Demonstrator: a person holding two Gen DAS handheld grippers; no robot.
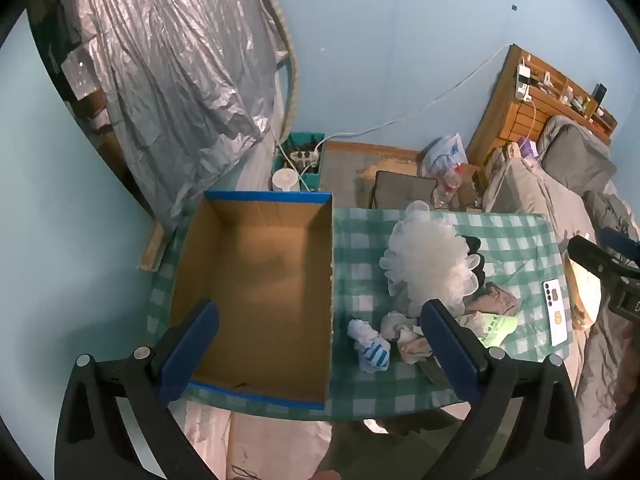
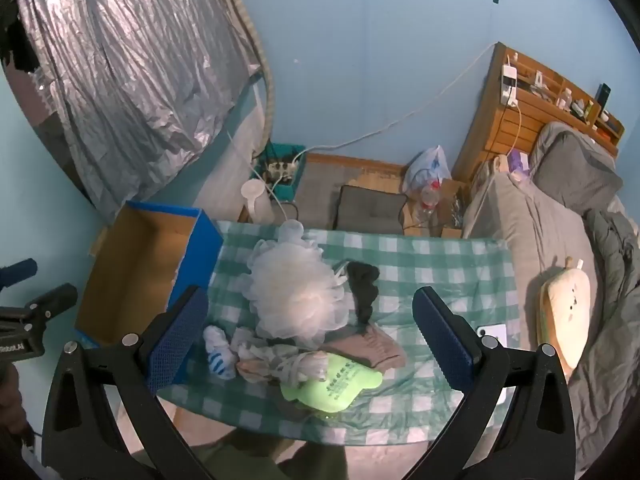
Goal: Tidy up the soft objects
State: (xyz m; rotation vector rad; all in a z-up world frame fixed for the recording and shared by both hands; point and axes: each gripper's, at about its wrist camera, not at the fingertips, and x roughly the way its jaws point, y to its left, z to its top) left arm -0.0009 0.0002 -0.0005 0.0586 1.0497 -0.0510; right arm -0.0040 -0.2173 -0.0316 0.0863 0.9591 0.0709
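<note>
A heap of soft things lies on the green checked tablecloth (image 2: 420, 256): a white mesh bath puff (image 2: 294, 298) on top, a black sock (image 2: 364, 288) beside it, a blue-striped white sock (image 2: 218, 354), beige cloths (image 2: 372, 348) and a lime green pouch (image 2: 332, 384). An open cardboard box (image 1: 260, 280) with blue edges stands left of the heap, nothing in it. My left gripper (image 1: 320, 356) hovers open over the box's near right corner. My right gripper (image 2: 308, 340) hangs open above the heap, touching nothing. In the left wrist view the puff (image 1: 428, 268) and striped sock (image 1: 372, 348) show too.
A white phone (image 1: 556, 312) lies at the table's right edge. A bed with grey bedding (image 2: 560, 240) and a cream cushion (image 2: 564, 312) runs along the right. Behind the table are a folded grey chair (image 2: 370, 208), bottles, a bag and a power strip in a teal bin (image 2: 280, 172).
</note>
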